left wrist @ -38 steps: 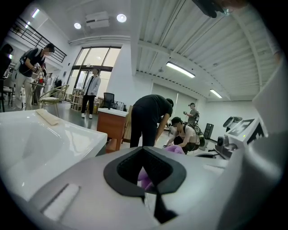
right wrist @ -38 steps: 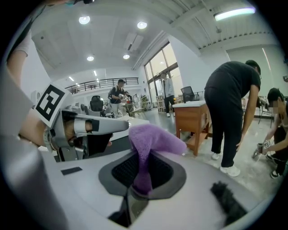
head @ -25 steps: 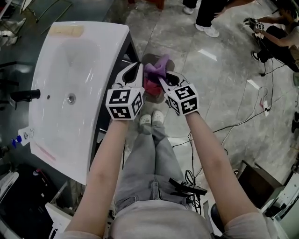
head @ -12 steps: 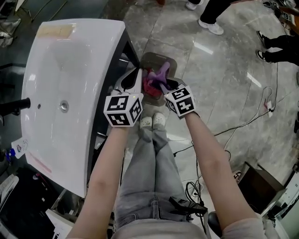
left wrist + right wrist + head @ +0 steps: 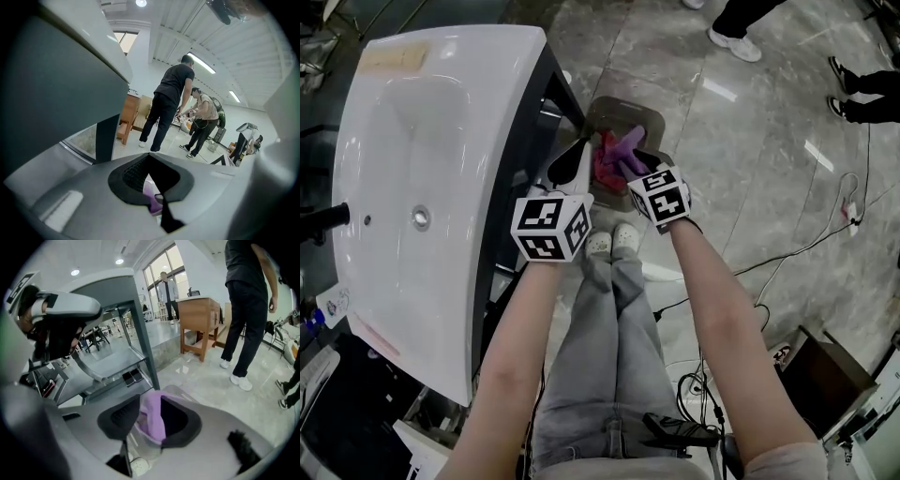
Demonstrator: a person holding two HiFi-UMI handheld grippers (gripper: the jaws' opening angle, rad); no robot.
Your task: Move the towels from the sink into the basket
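I am standing over one white sink [image 5: 441, 112], the biggest thing here, filling the left. Its long axis is running near to far, with the drain towards the near end. Its dark stand [image 5: 555, 105] is edging its right side.

The grey tiled floor [image 5: 750, 169] is lying open to the right of and beyond the basket. Cables [image 5: 787, 246] are trailing across it, well off to the right.

One basket [image 5: 623, 110] is sitting on the floor just right of the stand and just beyond my shoes [image 5: 612, 242]. It is oblong, with its long axis also running near to far and its mouth facing up.

Two towels are lying in it. The red towel [image 5: 604, 171] is bunched at the near left. The purple towel [image 5: 628, 145] is draping over it as a crumpled strip, running near to far.

I am holding two tongs over the near rim of the basket, both pointing away from me.

The left tongs [image 5: 572, 161] are standing apart and gripping nothing. A sliver of purple is showing through the gap.

The right tongs [image 5: 635, 170] are opening with the purple towel hanging upright between them. It is resting against the left pad, and a dark gap is showing on its right.
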